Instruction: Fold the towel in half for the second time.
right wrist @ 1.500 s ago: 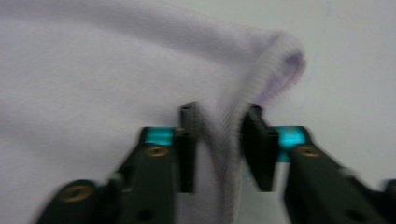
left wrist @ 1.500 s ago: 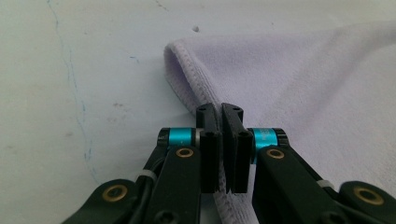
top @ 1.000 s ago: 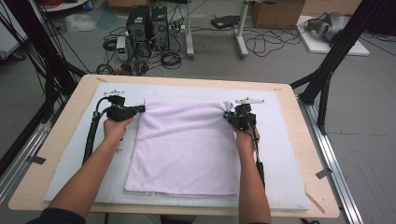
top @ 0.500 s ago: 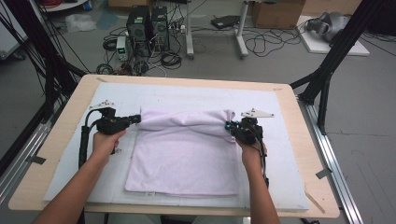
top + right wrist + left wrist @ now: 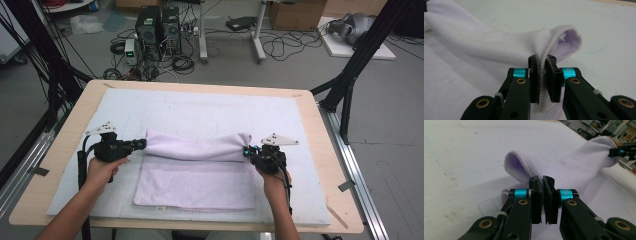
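The far edge of the towel (image 5: pixel 197 165) has come toward me since a second ago — then it lay stretched flat across the mat (image 5: pixel 125 110), now it hangs as a raised roll between my two tools, over the half that lies flat. I judge the fold roughly half made: the carried edge is above the middle of the cloth, and the near hem, well on my side of both tools, is yet to be met.

My left gripper (image 5: pixel 141 145) is clenched on the left corner; in the left gripper view the stitched hem is pinched between the pads (image 5: pixel 535 195), the cloth looping up just past the tips. My right gripper (image 5: pixel 248 152) is likewise clamped on the right corner — the hem runs down between its pads (image 5: pixel 552 77) in the right gripper view. Both corners are off the mat, and the towel sags a little between them.
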The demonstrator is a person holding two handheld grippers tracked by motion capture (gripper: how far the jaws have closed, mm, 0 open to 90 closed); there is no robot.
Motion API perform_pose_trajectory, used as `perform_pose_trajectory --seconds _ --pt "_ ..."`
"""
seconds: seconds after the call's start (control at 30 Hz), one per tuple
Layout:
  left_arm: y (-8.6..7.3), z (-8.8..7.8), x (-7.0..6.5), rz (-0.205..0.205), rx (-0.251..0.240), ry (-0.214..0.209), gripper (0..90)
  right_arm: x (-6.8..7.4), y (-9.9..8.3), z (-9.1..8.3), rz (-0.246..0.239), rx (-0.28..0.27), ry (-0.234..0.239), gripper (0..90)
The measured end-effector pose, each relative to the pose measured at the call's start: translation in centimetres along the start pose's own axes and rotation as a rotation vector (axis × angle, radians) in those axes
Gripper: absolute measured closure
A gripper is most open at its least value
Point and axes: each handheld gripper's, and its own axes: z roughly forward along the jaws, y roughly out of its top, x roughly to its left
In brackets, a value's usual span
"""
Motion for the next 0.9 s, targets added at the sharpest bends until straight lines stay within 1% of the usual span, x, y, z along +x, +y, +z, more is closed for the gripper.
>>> perform_pose_trajectory --seconds 0.03,0.1,0.13,0.17,0.2,0.23,0.27,0.3,0.33,0.4,0.43,0.47,0.5,0.57,0.6,0.7,0.73,0.77,0.8,0.83,0.87,0.9 --pt "-0.2 -0.1 -0.1 0.005 0.007 0.002 85.0 0.1 -0.2 -0.1 -0.004 0.002 0.002 82.6" --pt "-0.8 -0.2 0.0 0.0 0.017 0.008 84.2 0.1 -0.6 -0.2 0.001 0.01 0.003 81.1" --pt "-1.0 -0.3 0.1 -0.006 0.021 0.011 82.8 0.1 -0.8 -0.3 0.014 0.011 0.01 79.2" --pt "-1.1 -0.3 0.3 -0.013 0.02 0.011 78.9 0.1 -1.0 -0.3 0.012 0.016 0.011 75.0" --pt "-1.1 -0.3 0.5 -0.014 0.013 0.007 72.1 0.1 -1.1 -0.3 0.014 0.024 -0.001 67.4" --pt "-1.0 -0.3 0.7 -0.01 -0.004 0.016 64.5 0.0 -1.1 -0.3 0.036 0.019 -0.005 59.2" --pt "-0.9 -0.3 0.8 -0.006 -0.021 0.025 58.8 -0.2 -1.1 -0.4 0.069 0.012 -0.007 53.7" --pt "-0.7 -0.3 0.9 0.001 -0.035 0.031 54.6 -0.3 -1.0 -0.5 0.081 0.0 -0.02 49.7" --pt "-0.5 -0.3 1.0 0.001 -0.046 0.039 50.4 -0.4 -0.9 -0.7 0.087 -0.013 -0.028 47.1" --pt "0.0 -0.2 1.3 0.005 -0.067 0.048 47.0 -0.7 -0.8 -1.1 0.104 -0.032 -0.036 42.7" --pt "0.3 -0.1 1.4 -0.003 -0.065 0.049 45.6 -0.8 -0.8 -1.2 0.107 -0.039 -0.042 41.7" --pt "0.6 0.1 1.6 -0.001 -0.062 0.05 43.7 -0.9 -0.8 -1.3 0.111 -0.042 -0.044 41.1" --pt "0.9 0.3 1.8 -0.002 -0.063 0.049 42.9 -1.0 -0.8 -1.4 0.115 -0.044 -0.049 40.3" --pt "1.3 1.0 2.2 -0.016 -0.068 0.051 42.9 -1.2 -0.9 -1.5 0.124 -0.048 -0.058 38.7" --pt "1.5 1.4 2.4 -0.025 -0.06 0.051 42.6 -1.3 -0.9 -1.6 0.123 -0.047 -0.062 38.4" --pt "1.5 2.8 2.5 -0.024 -0.013 0.044 41.1 -1.5 -0.9 -1.7 0.128 -0.052 -0.067 36.0" --pt "1.5 3.1 2.5 -0.025 0.012 0.046 39.9 -1.5 -0.9 -1.8 0.135 -0.056 -0.065 35.3" --pt "1.4 3.5 2.5 -0.031 0.023 0.042 38.8 -1.5 -0.8 -1.8 0.147 -0.059 -0.061 34.1" --pt "1.3 3.6 2.4 -0.028 0.031 0.04 39.2 -1.5 -0.7 -1.8 0.148 -0.057 -0.066 32.7" --pt "1.3 3.6 2.4 -0.025 0.032 0.042 40.2 -1.3 -0.4 -1.6 0.137 -0.047 -0.075 32.6" --pt "1.3 3.6 2.4 -0.022 0.03 0.04 43.1 -1.0 0.0 -1.4 0.123 -0.038 -0.076 32.4" --pt "1.3 3.5 2.4 -0.021 0.025 0.037 49.0 -0.8 0.3 -1.2 0.115 -0.037 -0.077 32.0"
